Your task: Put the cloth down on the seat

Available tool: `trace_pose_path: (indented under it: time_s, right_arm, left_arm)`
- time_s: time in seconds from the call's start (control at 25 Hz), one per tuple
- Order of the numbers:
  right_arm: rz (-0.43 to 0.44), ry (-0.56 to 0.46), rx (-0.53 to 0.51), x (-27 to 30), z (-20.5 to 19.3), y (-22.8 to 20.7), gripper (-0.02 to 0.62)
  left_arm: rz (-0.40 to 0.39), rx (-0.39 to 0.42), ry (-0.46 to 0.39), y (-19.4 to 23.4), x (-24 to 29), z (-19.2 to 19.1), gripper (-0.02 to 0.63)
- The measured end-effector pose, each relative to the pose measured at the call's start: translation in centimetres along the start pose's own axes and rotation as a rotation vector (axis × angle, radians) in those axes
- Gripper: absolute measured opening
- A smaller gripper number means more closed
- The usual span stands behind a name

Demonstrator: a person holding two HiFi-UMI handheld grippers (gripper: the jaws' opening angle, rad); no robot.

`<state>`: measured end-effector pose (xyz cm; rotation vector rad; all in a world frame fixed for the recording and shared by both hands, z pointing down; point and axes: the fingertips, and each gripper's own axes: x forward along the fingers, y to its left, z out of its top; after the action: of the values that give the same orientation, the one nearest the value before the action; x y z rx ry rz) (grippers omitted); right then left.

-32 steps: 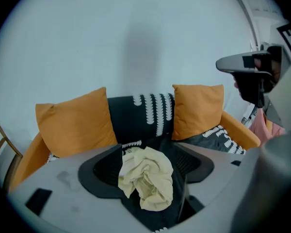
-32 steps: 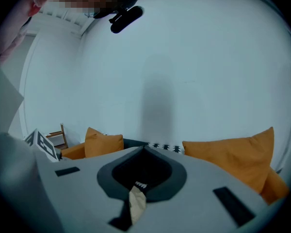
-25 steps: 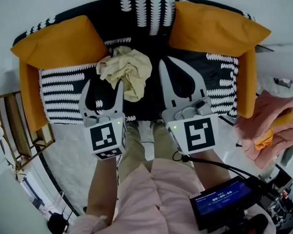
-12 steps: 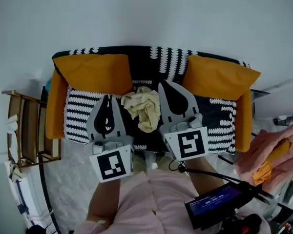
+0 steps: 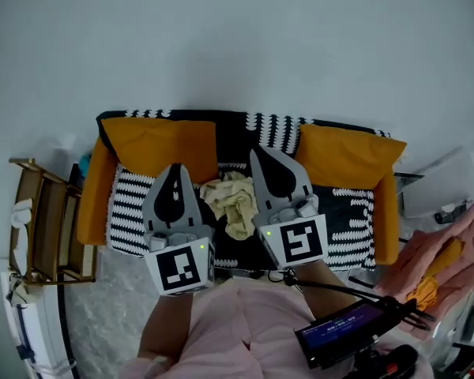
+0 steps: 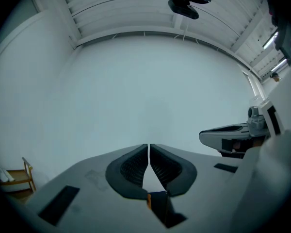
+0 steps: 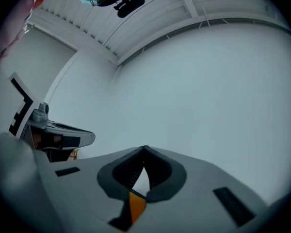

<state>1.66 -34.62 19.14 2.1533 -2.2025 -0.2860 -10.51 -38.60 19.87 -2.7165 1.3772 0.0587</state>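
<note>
Rm: pale bare wall (image 5: 237,46) behind; wooden rack (image 5: 39,219) at L, pink clothes heap (image 5: 442,259) at R. Sofa seat (image 5: 130,212): blk/wht patterned cover, soft, two orange cushions (image 5: 162,140) at back. Cloth (image 5: 233,202): cream, crumpled, already down on seat mid-sofa, long axis front-to-back. Lies below and between both grippers, abt equally near each, touching neither. L gripper (image 5: 174,169): jaws just closed, pads together, nothing between. R gripper (image 5: 257,155): tips together, empty too. Both aimed level at wall, clear of cloth. Judged: task done, no regrip needed; next move, if any, hands back from seat.
</note>
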Motion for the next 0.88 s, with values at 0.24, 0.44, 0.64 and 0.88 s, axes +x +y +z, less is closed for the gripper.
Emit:
trace_pose_path:
  time_s: [0.24,0.44,0.64,0.88]
  right_arm:
    - [0.005,-0.011,0.007,0.7,0.6,0.5,0.0]
    - [0.007,-0.012,0.001,1.3,0.8,0.8,0.0]
    - [0.01,-0.025,-0.011,1.6,1.2,0.9,0.0]
    - [0.009,-0.027,-0.017,1.9,1.4,0.9,0.0]
  left_arm:
    - [-0.017,-0.011,-0.009,0.2,0.4,0.6,0.025]
    - [-0.019,-0.027,0.004,0.5,0.7,0.6,0.025]
    - [-0.023,-0.019,-0.011,0.5,1.2,0.9,0.025]
    - [-0.018,-0.023,-0.02,0.7,1.5,1.0,0.025]
